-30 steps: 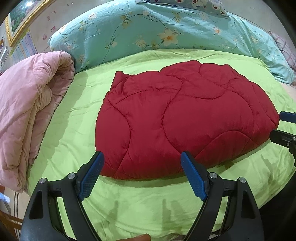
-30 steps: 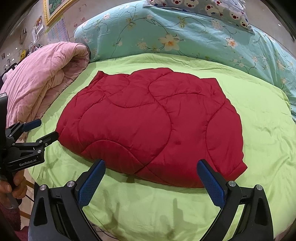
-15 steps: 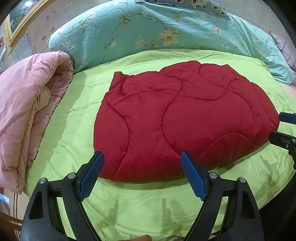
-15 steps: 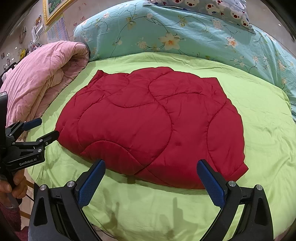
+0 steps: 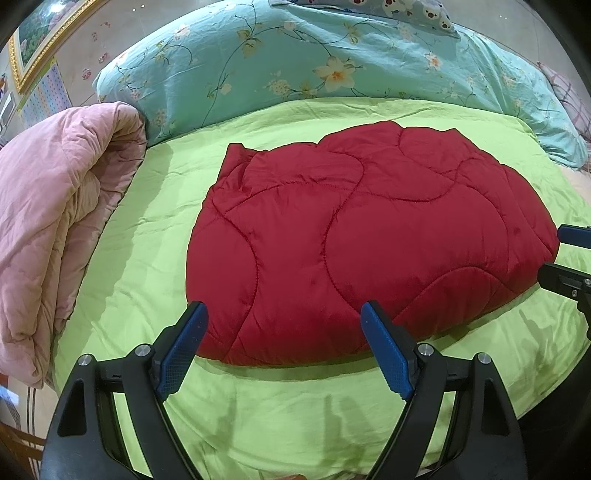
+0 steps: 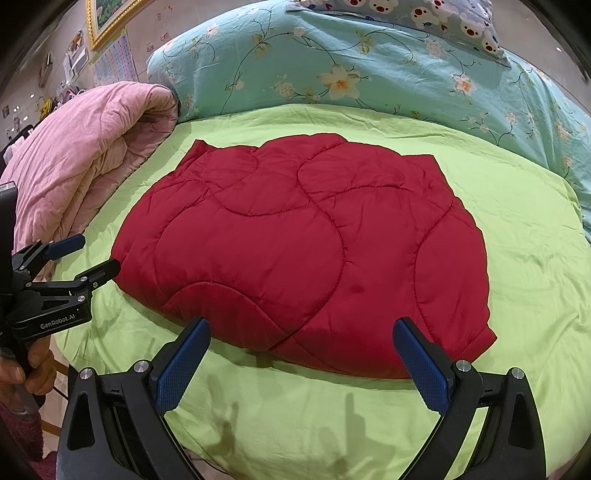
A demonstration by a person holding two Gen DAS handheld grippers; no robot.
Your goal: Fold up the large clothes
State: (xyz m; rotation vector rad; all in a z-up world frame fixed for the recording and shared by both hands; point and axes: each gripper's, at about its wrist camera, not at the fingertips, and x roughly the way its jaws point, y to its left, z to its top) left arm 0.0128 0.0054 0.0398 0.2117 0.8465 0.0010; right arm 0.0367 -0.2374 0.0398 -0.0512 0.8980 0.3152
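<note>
- Lime-green bedsheet (image 5: 155,236) covers the bed and fills most of both wrist views; its surface is lightly wrinkled, with gripper shadows falling on the near edge.
- Along the far side of the bed lies a turquoise floral duvet (image 5: 332,59), bunched into a long ridge, with a bear-print pillow (image 6: 424,14) resting on top of it.
- On the left side of the bed sits a folded pink quilt (image 5: 55,206), its rounded fold just beside the end of the turquoise duvet.
- A gold-framed picture (image 6: 107,18) hangs on the wall behind, at the upper left.
- Task item: a red quilted jacket (image 5: 369,236) lies flat in the middle of the green sheet, with curved stitch lines across its padded surface, apart from the pink quilt.
- Left gripper (image 5: 284,343) hovers over the near edge of the jacket, its blue-padded fingers spread wide and holding nothing.
- Right gripper (image 6: 299,354) likewise hangs above the jacket's near hem, fingers released and wide apart, gripping nothing.
- From the right wrist view, the left gripper appears at the left edge, its tips near the jacket's left border, with the person's hand (image 6: 26,369) on its handle.
</note>
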